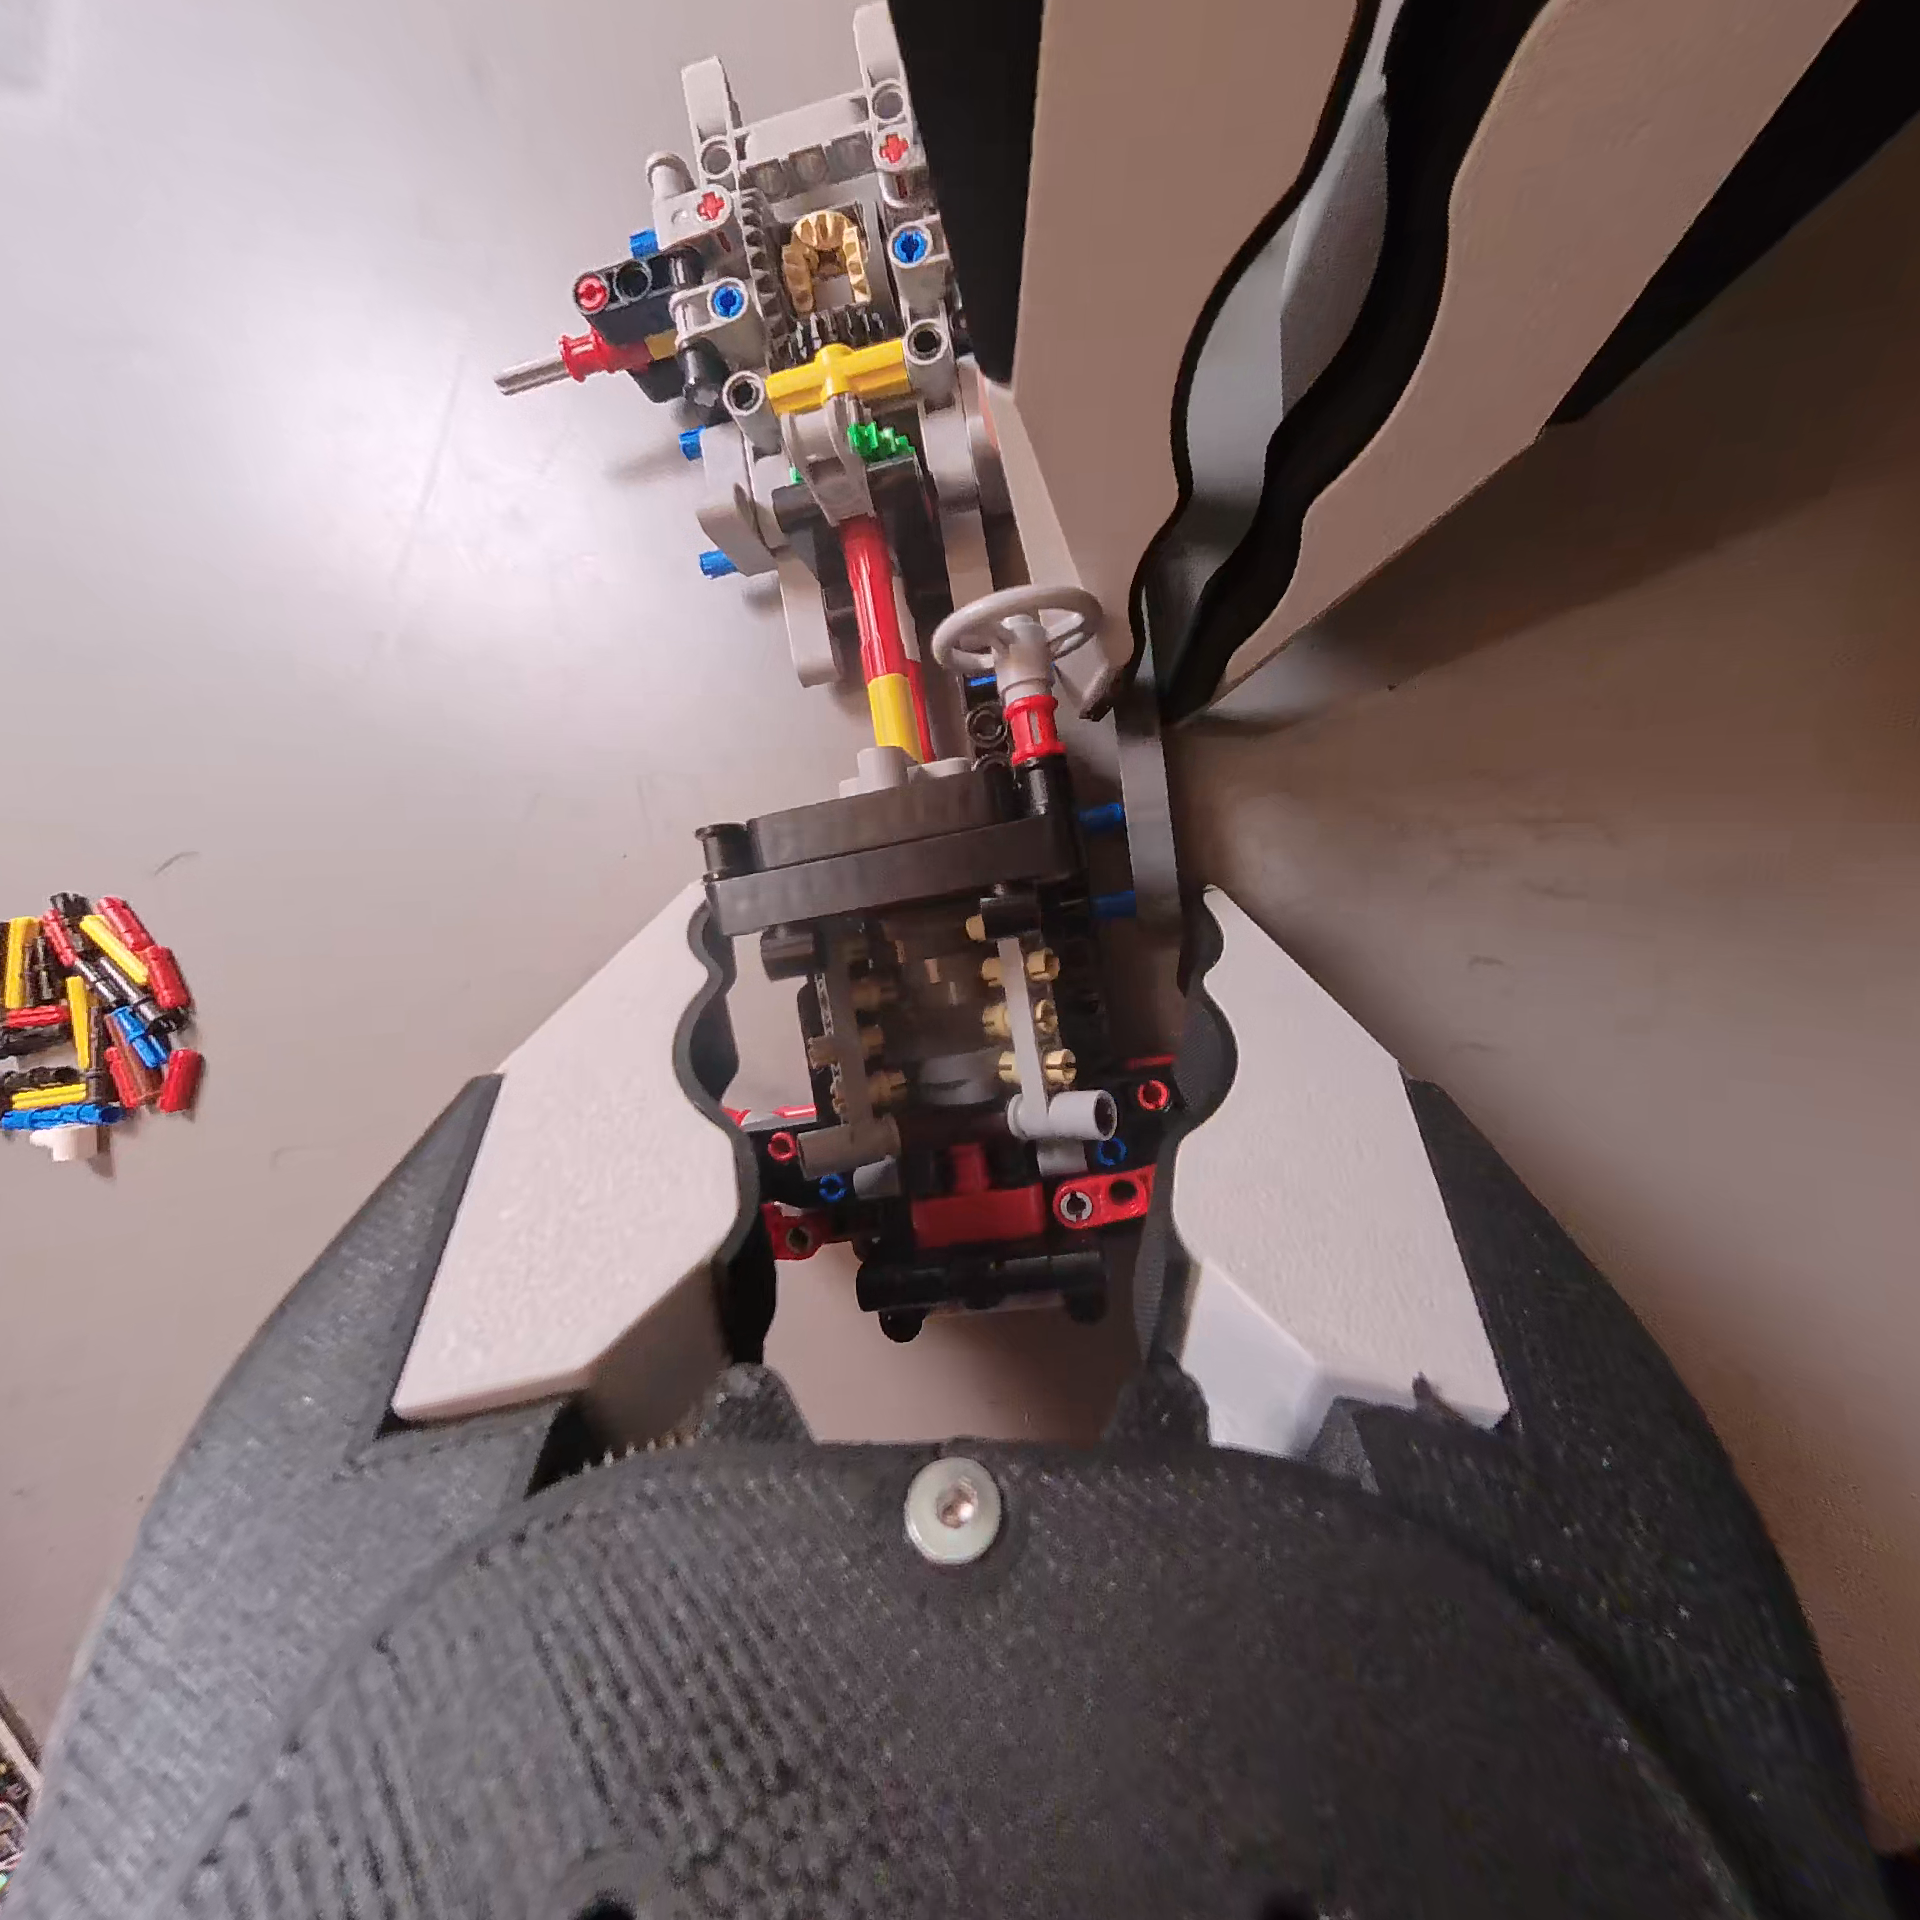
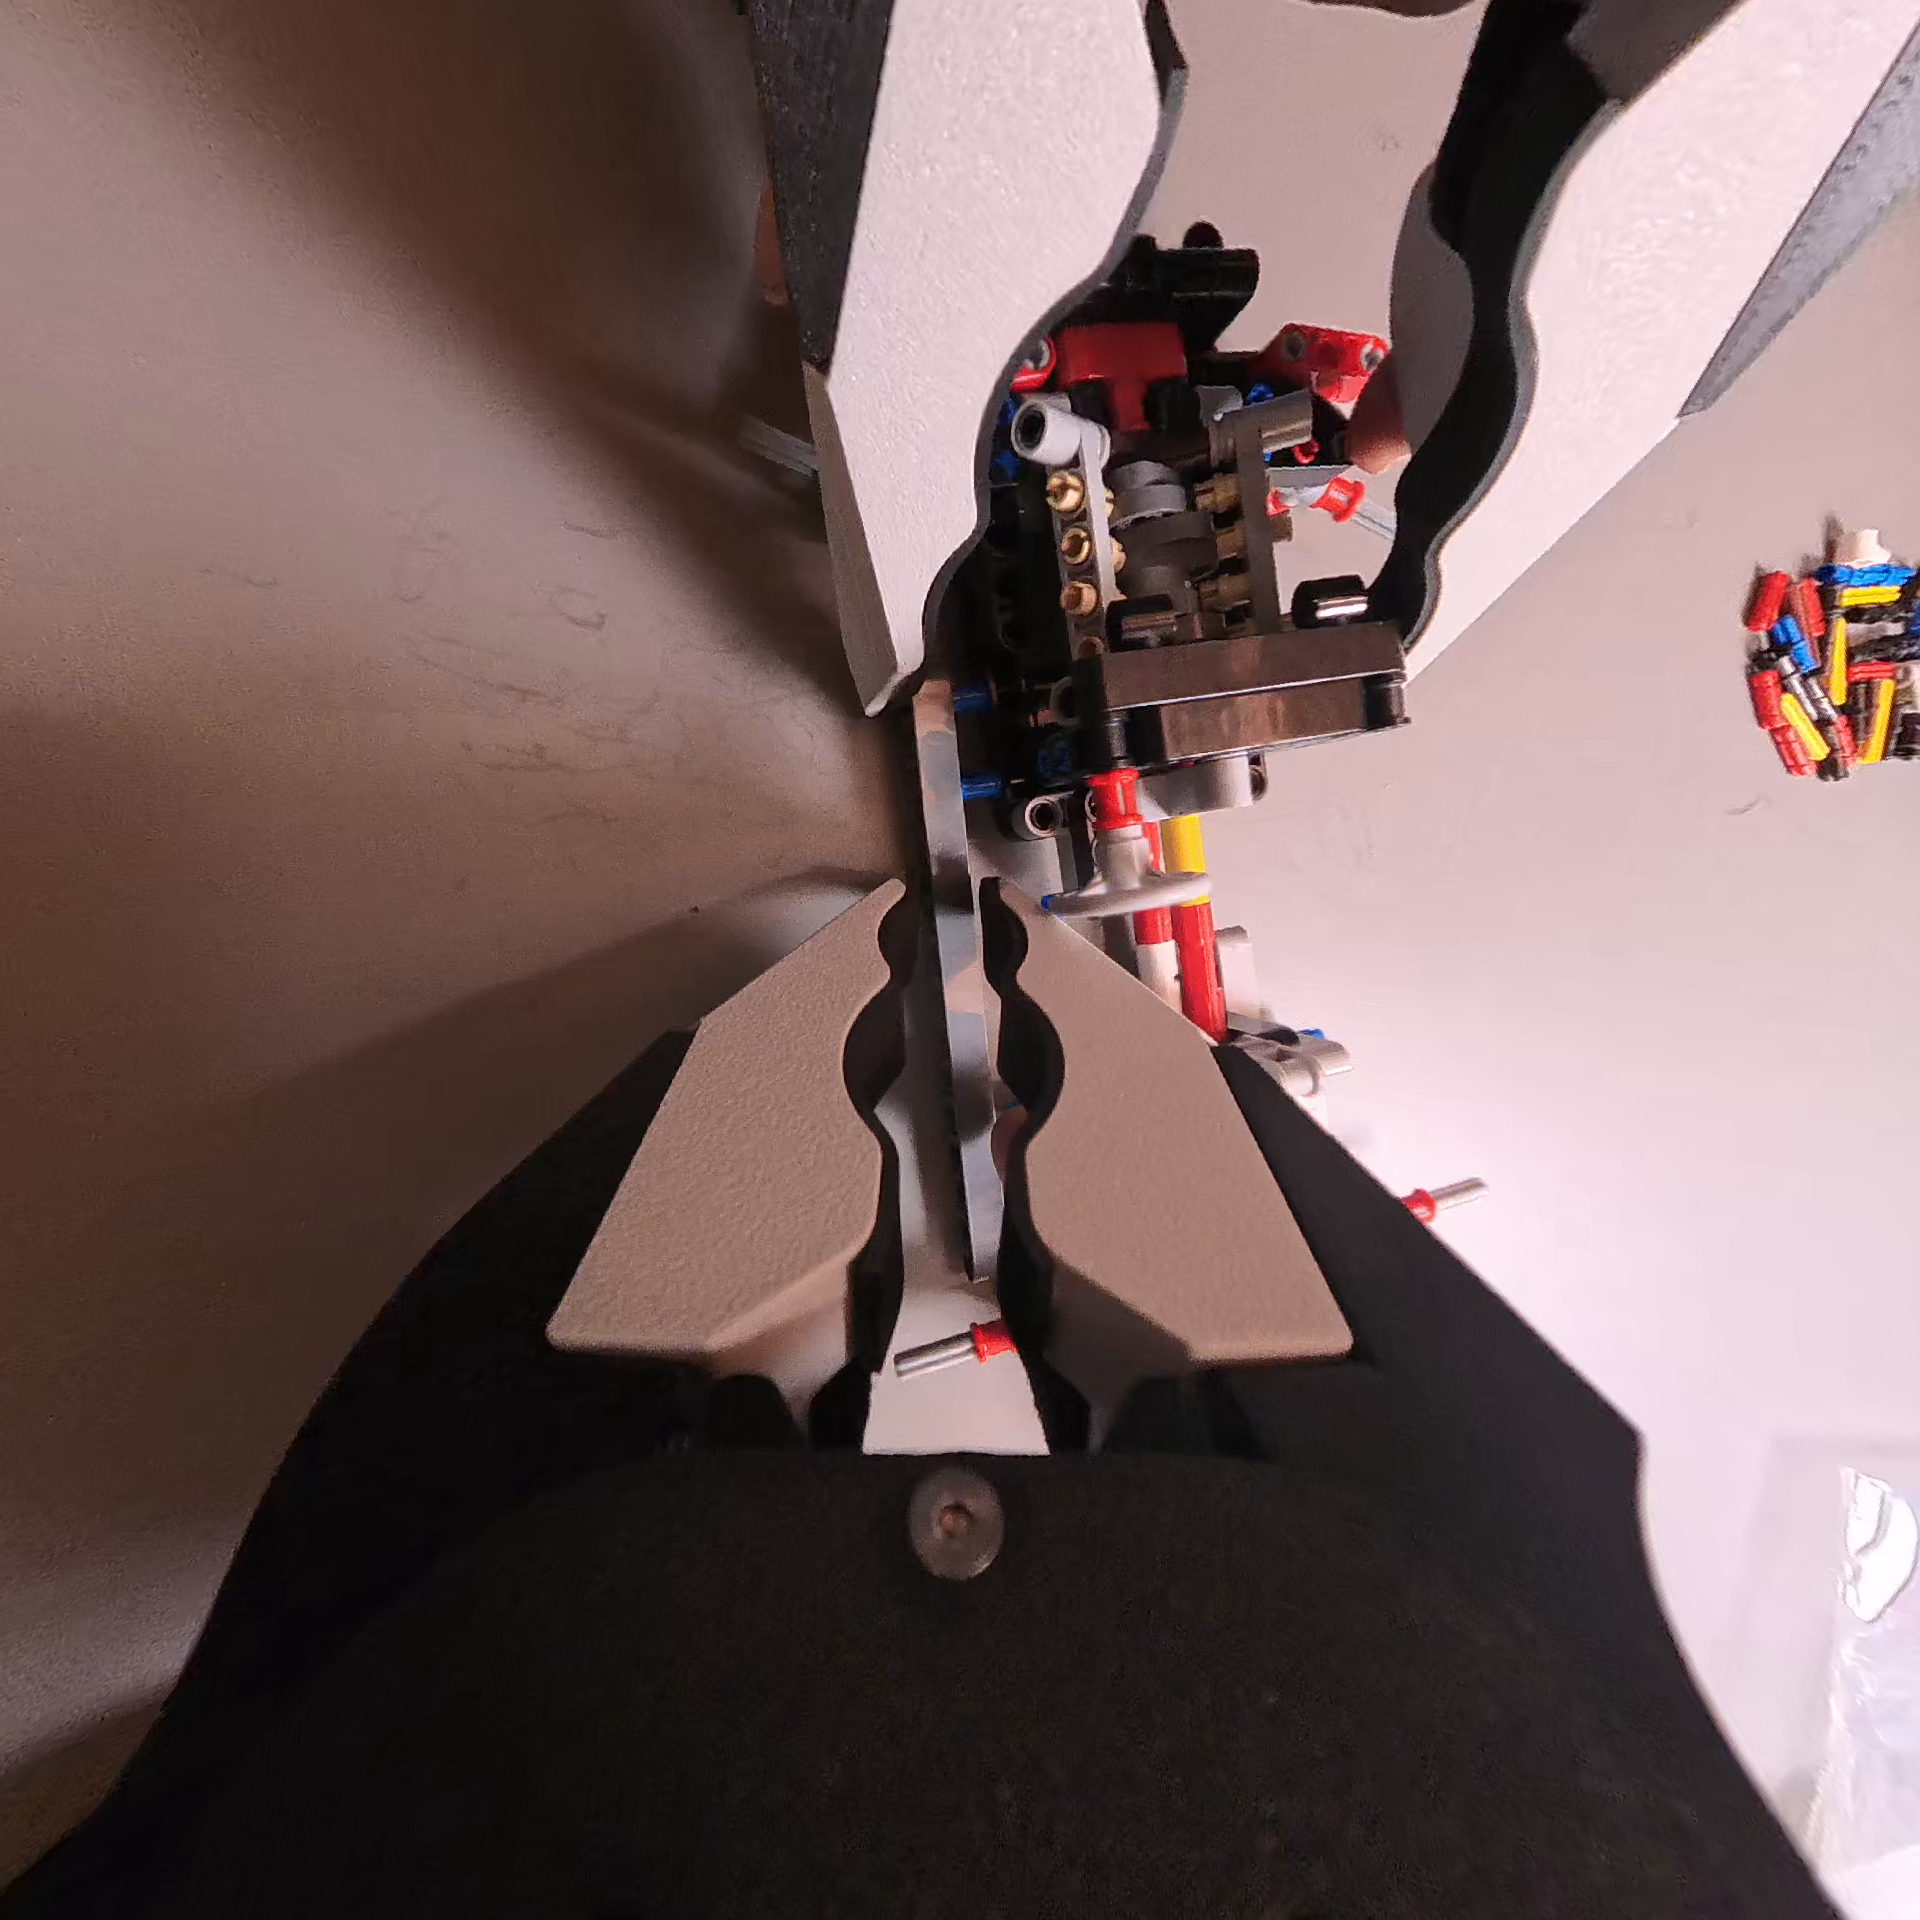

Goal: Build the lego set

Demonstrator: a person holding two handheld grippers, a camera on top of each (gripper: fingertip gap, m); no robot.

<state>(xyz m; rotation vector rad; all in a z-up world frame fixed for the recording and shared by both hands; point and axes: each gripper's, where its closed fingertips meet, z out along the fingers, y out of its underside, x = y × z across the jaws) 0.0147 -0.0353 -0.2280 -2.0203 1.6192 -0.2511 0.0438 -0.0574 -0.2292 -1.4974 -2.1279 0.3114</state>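
Our left tongs point(image 1: 951, 1122) clamp the engine end of the multicoloured plastic lego chassis point(image 1: 883, 644) lying on the beige table point(image 1: 312, 623). Our right tongs point(image 2: 945, 1060) pinch a thin grey curved panel point(image 2: 951, 1039) against its side pins. If we push crooked, the panel may slip or the chassis twist apart.

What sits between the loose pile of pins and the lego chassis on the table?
Nothing: in the left wrist view only bare table separates the pile of pins from the lego chassis. The right wrist view shows the same gap.

Setting: hobby or lab workbench. Evidence: plain beige scuffed desk point(image 1: 312, 520); loose pile of small red, yellow, blue, black plastic connector pins point(image 1: 94, 1013).
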